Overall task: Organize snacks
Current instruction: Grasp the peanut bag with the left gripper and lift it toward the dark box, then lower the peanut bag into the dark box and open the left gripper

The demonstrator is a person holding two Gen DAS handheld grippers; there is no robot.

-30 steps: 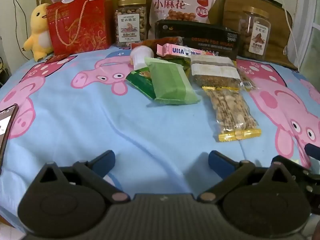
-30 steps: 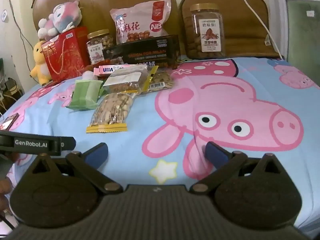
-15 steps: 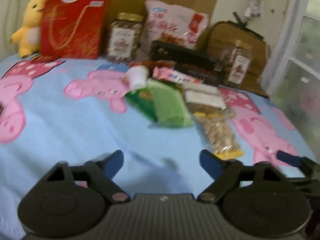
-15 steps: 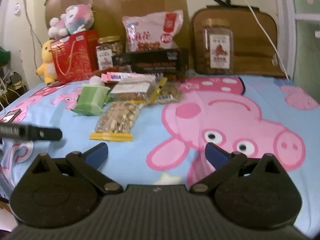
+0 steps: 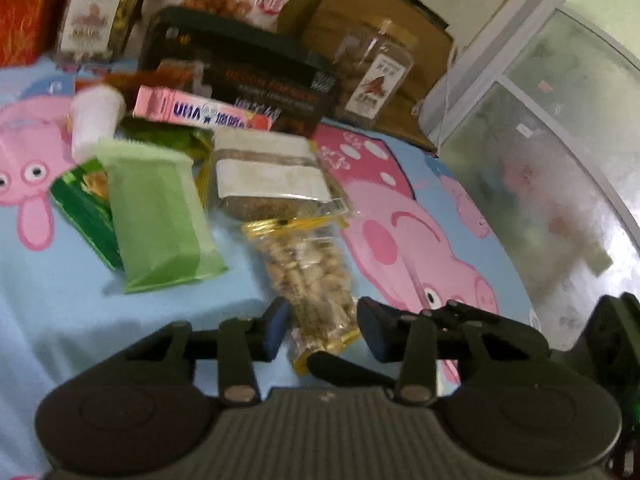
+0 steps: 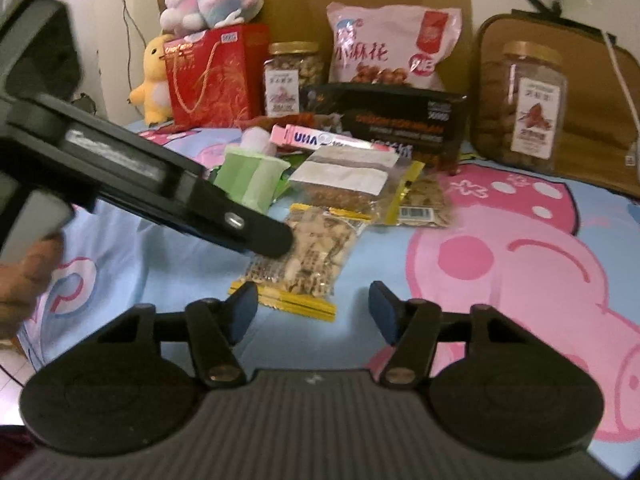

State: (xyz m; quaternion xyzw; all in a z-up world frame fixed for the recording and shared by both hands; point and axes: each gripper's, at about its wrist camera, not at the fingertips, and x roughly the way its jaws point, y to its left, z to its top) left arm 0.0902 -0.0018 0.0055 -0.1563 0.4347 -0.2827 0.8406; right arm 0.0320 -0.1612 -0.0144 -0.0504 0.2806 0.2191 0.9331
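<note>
Task barely starting: left gripper is closing around the clear nut packet at lower centre (pads not visibly pressing), right gripper is closing empty, remaining snacks lying unsorted on the bed.

Black two-finger grippers with blue pads, round pivot housings, silver screws and a ribbed grey base.

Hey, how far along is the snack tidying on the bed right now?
Barely started. Nothing looks sorted: the green packet, pink box and labelled bag lie heaped together. In hand: the left tool is closing around the clear nut packet; whether it grips yet is unclear. The right tool, also closing, holds nothing. Everything else remains.
</note>
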